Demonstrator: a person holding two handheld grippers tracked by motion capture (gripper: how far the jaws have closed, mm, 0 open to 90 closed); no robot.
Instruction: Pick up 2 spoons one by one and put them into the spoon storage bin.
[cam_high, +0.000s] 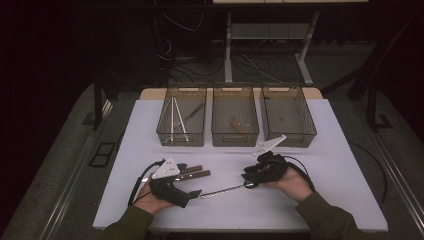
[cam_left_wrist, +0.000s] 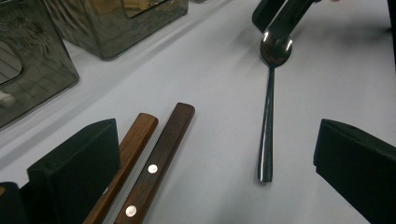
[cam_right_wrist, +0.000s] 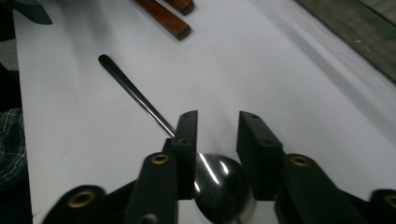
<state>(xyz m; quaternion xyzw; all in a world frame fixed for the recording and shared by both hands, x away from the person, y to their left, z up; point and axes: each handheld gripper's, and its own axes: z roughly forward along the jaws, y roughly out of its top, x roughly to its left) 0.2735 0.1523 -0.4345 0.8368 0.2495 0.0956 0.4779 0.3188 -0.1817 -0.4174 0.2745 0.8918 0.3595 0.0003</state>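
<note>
The white table (cam_high: 325, 165) carries three clear bins (cam_high: 235, 116), two wooden-handled utensils (cam_high: 192, 172) and a spoon (cam_high: 222, 191).

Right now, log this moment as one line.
left gripper: open, idle beside knife handles | right gripper: open, jaws either side of spoon bowl | spoon: on table | bins: behind

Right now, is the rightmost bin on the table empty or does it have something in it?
Empty, as far as the high view shows: the rightmost bin shows only its bare mesh floor, while the other two hold utensils.
</note>
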